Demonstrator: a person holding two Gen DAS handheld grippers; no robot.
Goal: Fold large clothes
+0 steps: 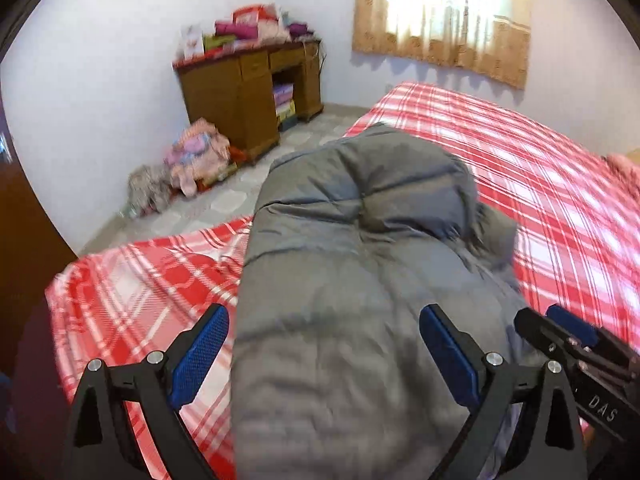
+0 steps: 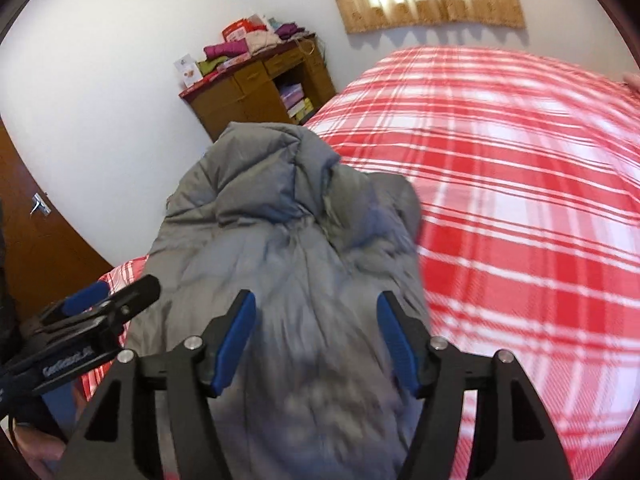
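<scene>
A grey padded jacket [image 1: 360, 248] lies bunched lengthwise on the red plaid bed cover [image 1: 560, 208], its quilted end toward the far edge of the bed. My left gripper [image 1: 328, 356] hovers above its near end, open, blue pads [image 1: 204, 352] wide apart and clear of the cloth. The right gripper [image 1: 552, 322] shows at the right edge of this view. In the right wrist view the same jacket [image 2: 288, 232] fills the middle. My right gripper [image 2: 318, 340] is open over it, nothing pinched. The left gripper [image 2: 112, 294] reaches in from the left beside it.
A wooden desk [image 1: 244, 96] piled with folded clothes stands against the far wall. A heap of fabric [image 1: 188, 168] lies on the tiled floor. A curtained window [image 1: 444, 12] is above the bed. A brown door [image 2: 44, 232] is at left.
</scene>
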